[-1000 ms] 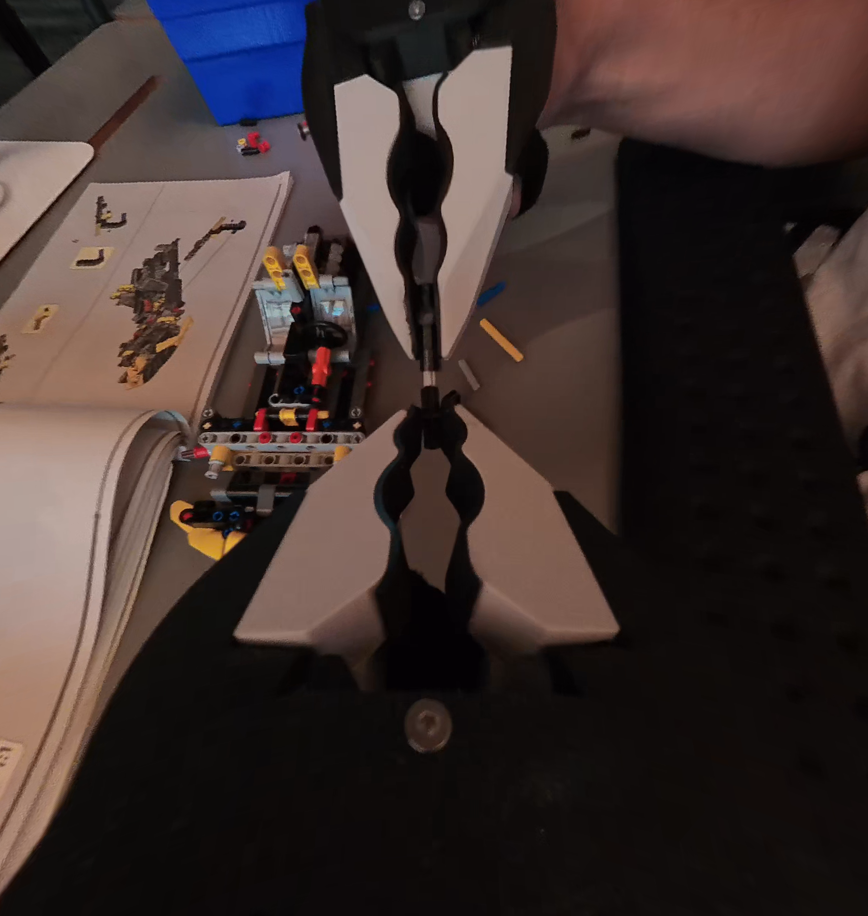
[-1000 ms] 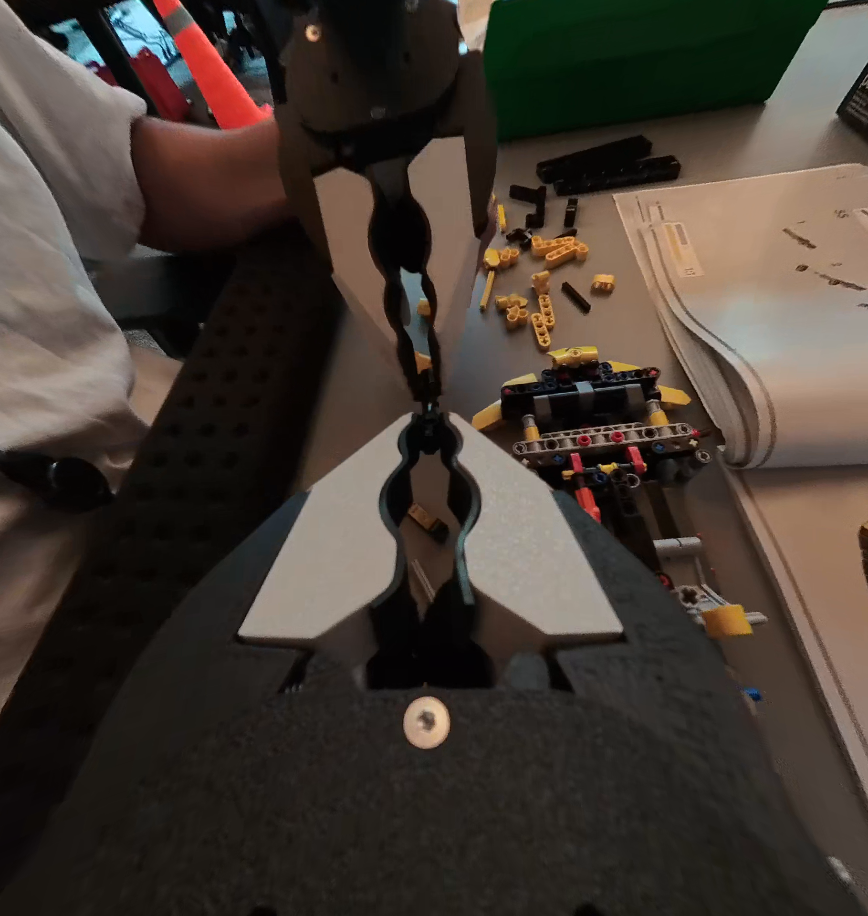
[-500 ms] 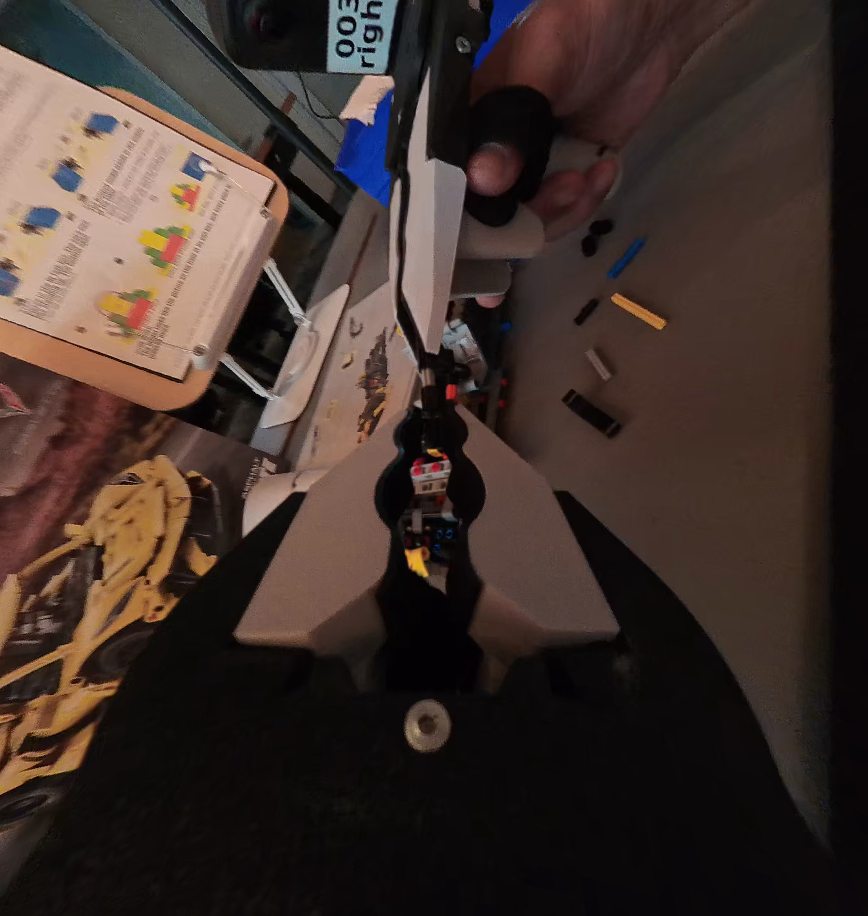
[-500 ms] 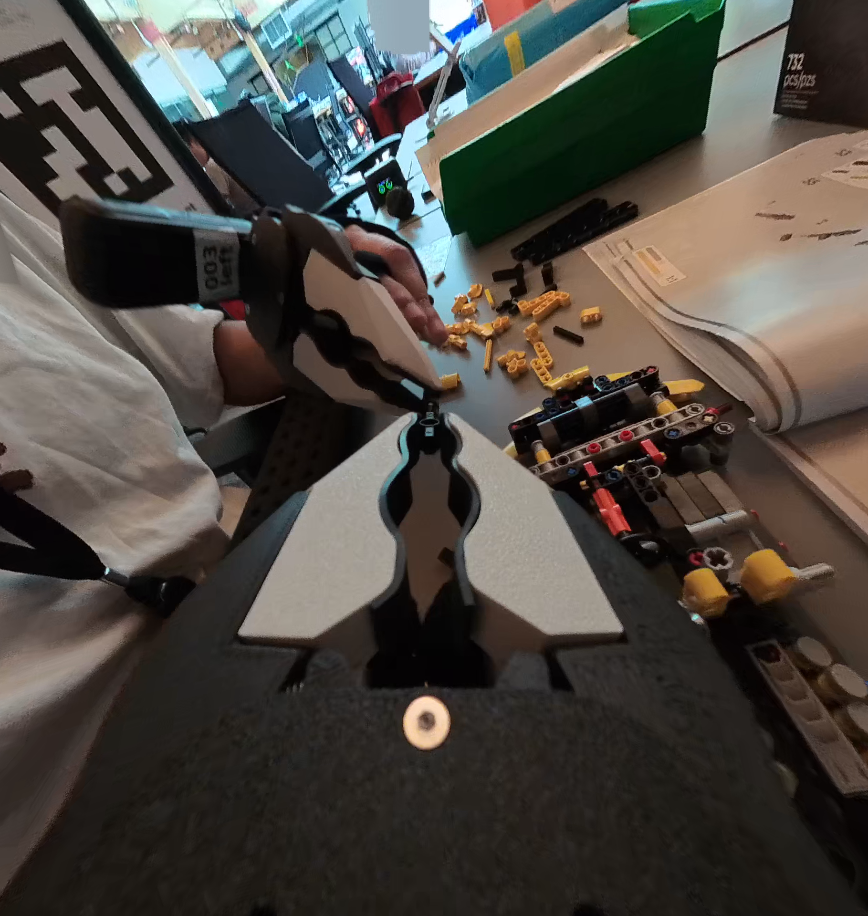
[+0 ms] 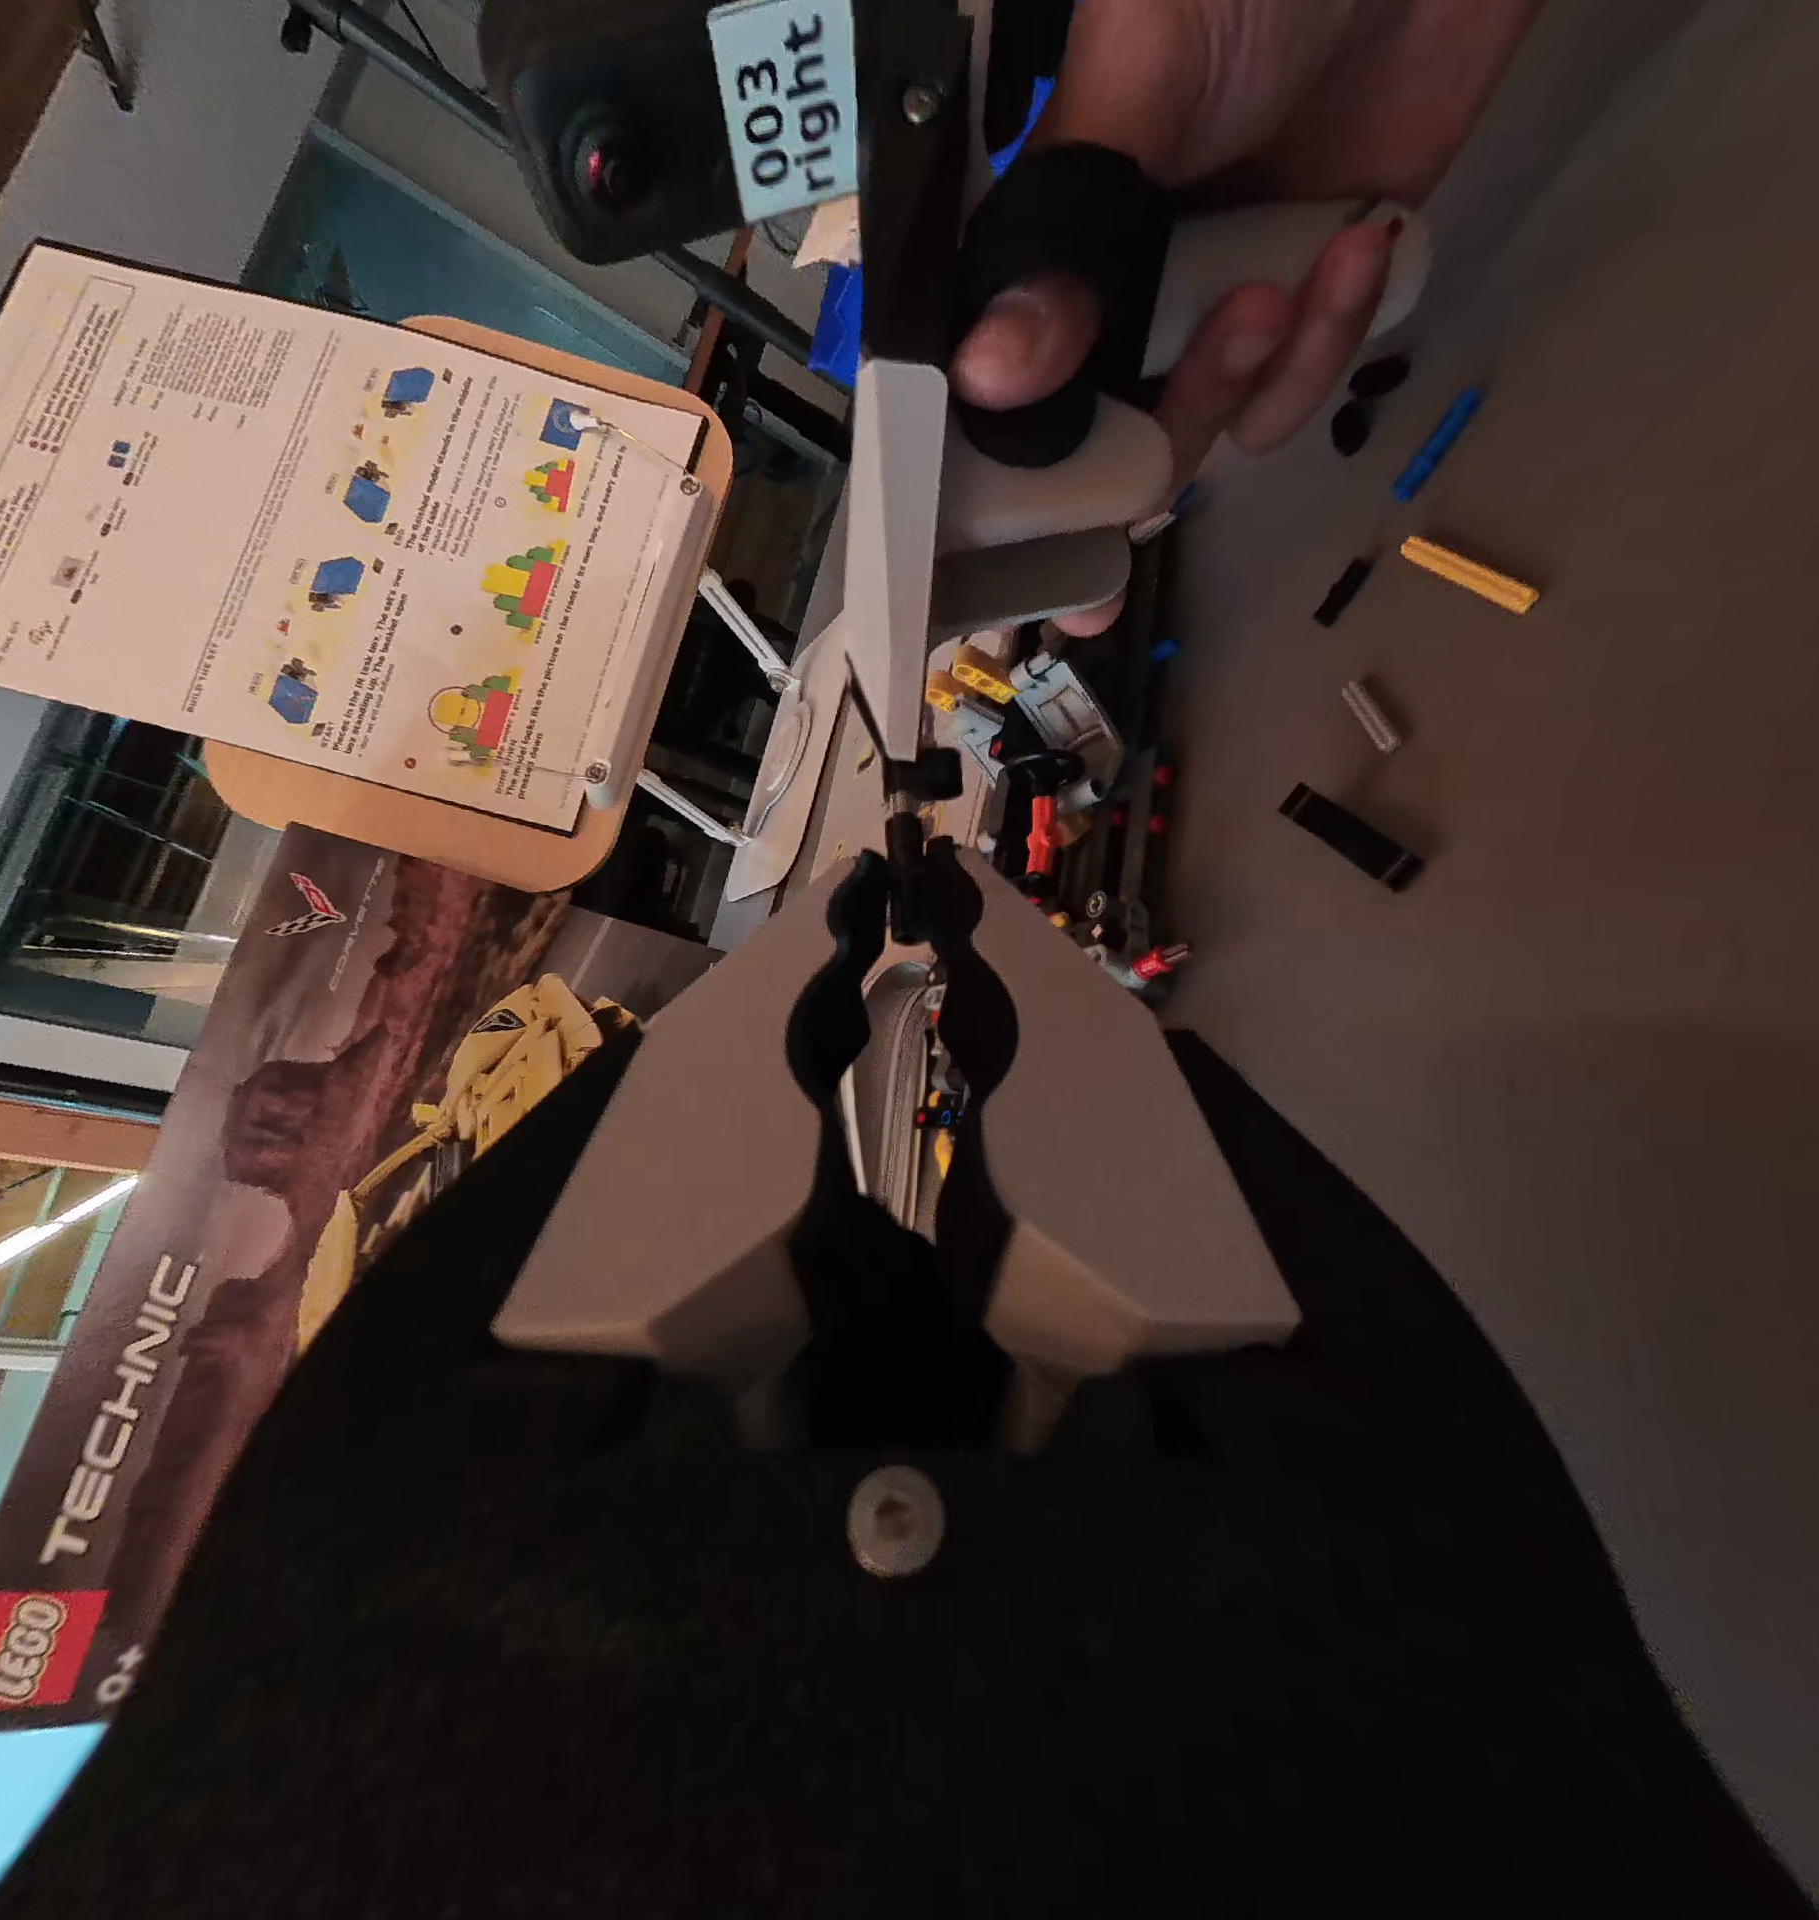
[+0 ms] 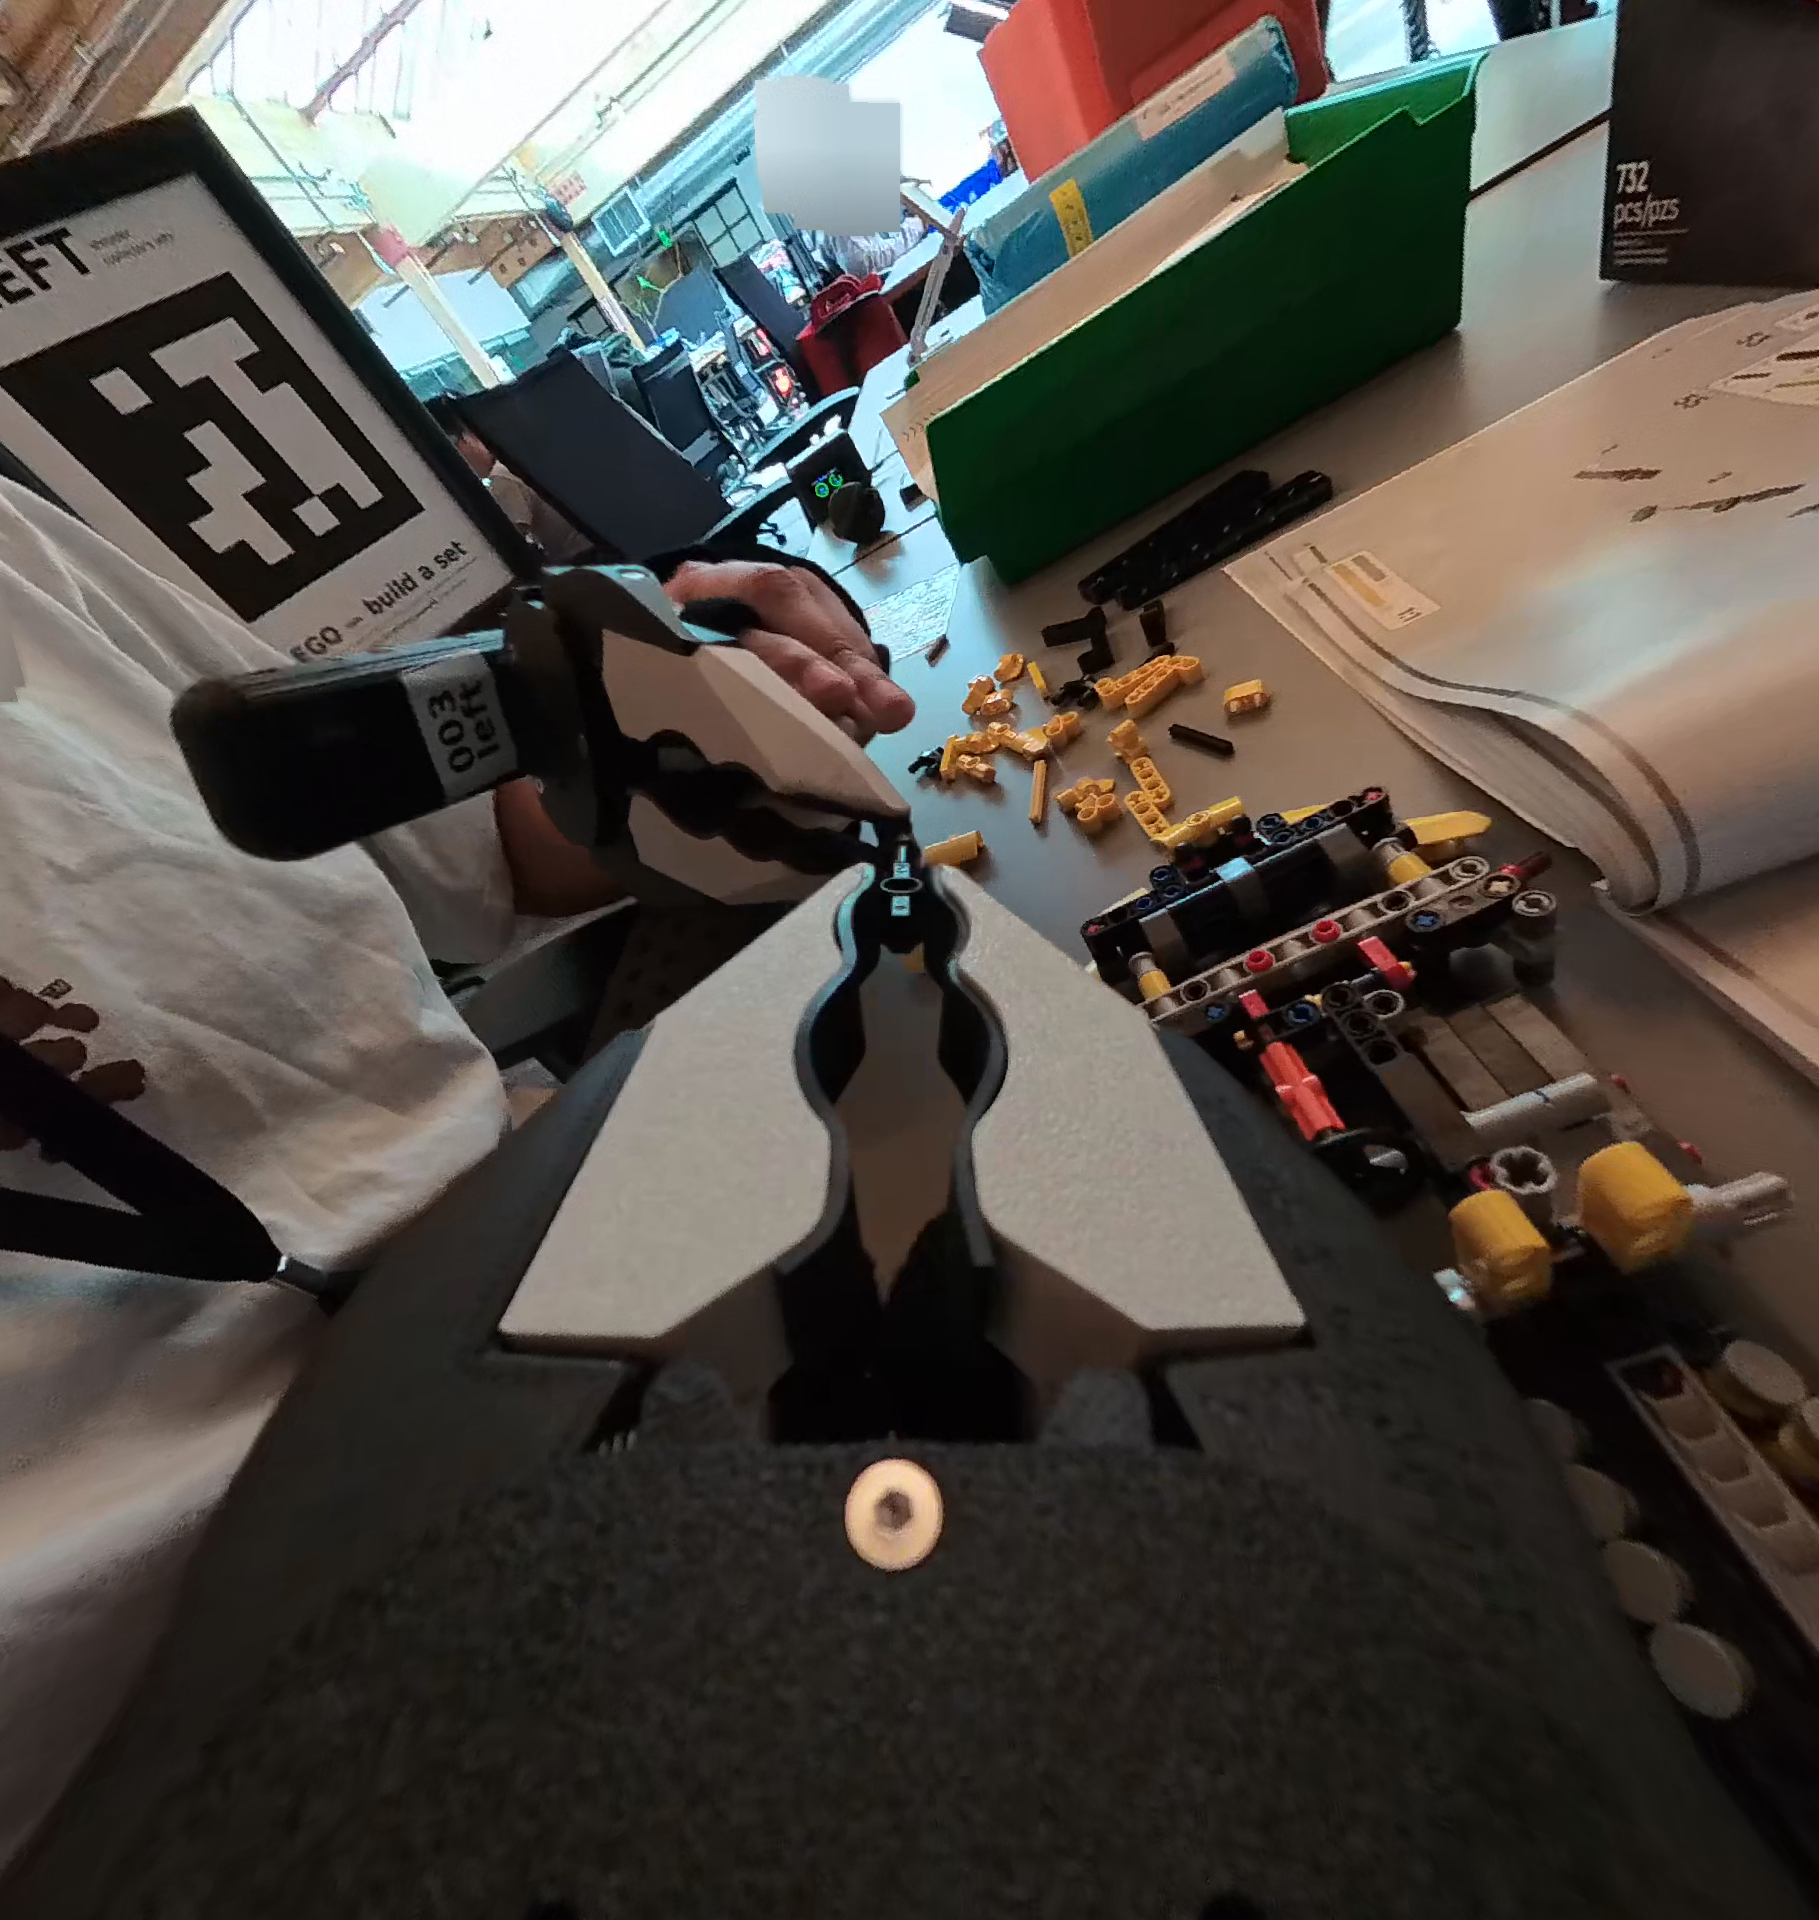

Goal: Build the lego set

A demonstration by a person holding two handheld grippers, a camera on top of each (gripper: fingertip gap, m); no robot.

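You have both tools up off the table, tip to tip, sharing one small assembly: your left tool (image 5: 900,883) is closed on the dark end of a thin axle (image 5: 903,831), and your right tool (image 6: 900,883) is pinched shut on a small black connector (image 6: 901,885) riding on that axle. The axle's long axis runs straight along the line between the two tools, pointing from one set of tips into the other, well above the half-built chassis (image 6: 1331,977) lying by the open instruction book (image 6: 1611,644). The risk, as I judge it, is misalignment: if you twist or tilt either wrist while pushing, the axle can bind in the connector or lever out of the narrow grip. Squeeze too lightly and it may slip and drop among the loose yellow pieces (image 6: 1092,727). Push straight along the axle.
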